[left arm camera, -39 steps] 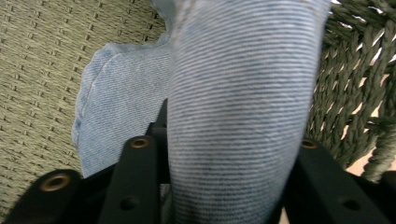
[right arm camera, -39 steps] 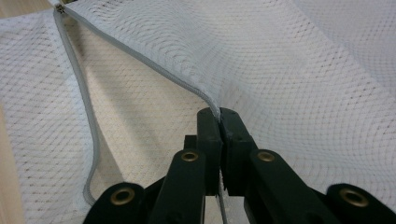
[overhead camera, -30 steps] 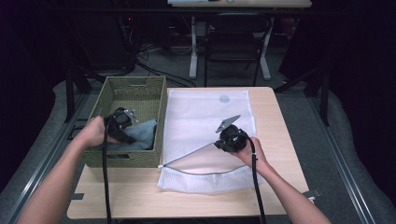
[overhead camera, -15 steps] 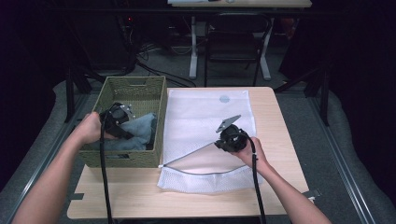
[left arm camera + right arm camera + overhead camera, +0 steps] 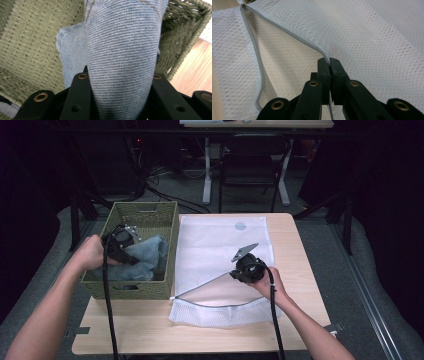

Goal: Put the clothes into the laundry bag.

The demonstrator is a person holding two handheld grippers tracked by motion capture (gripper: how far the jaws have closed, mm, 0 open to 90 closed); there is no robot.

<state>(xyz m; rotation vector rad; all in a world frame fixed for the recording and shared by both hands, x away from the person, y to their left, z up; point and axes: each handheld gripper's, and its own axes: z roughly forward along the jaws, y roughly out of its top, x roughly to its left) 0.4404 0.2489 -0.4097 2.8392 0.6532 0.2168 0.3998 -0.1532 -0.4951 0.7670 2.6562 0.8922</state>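
With the left gripper clamped on denim cloth in the basket and the right gripper pinching the mesh bag's zipper edge, a snag could collapse the opening.

— Any lettering, labels, brand marks or numbers to read anywhere?

— None legible. Only a small round grey patch near the far edge of the white mesh laundry bag, too small and blurred to tell whether printed.

— Nothing on the green woven basket or the blue denim cloth?

— Plain weave and plain twill up close, without tag or print.
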